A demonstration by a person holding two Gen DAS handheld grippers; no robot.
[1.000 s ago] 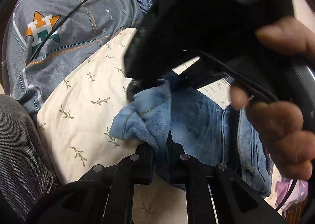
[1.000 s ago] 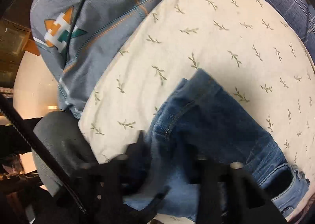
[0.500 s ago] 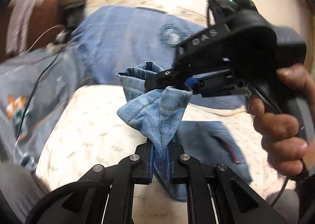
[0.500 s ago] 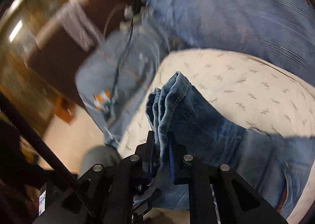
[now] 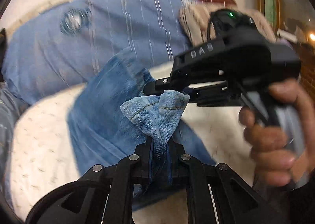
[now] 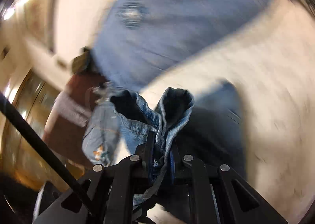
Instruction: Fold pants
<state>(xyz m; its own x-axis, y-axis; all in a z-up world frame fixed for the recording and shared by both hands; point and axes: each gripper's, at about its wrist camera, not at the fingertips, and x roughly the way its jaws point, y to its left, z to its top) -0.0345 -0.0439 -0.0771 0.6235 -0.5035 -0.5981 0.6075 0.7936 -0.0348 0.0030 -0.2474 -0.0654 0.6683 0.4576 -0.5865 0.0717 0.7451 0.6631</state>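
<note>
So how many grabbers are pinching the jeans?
2. The left gripper pinches the jeans at the bottom; the right gripper grips them from the right side.

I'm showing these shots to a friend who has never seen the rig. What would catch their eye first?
Probably the blue jeans, bunched and pinched in the left claw at bottom centre. Just above, the right claw bites the same cloth, with the person's hand gripping its handle at right. A big blue pillow fills the blurred background.

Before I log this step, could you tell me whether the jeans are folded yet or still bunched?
Still bunched: the jeans hang gathered between the shut left tongs and right tongs, lifted off the bed.
</note>
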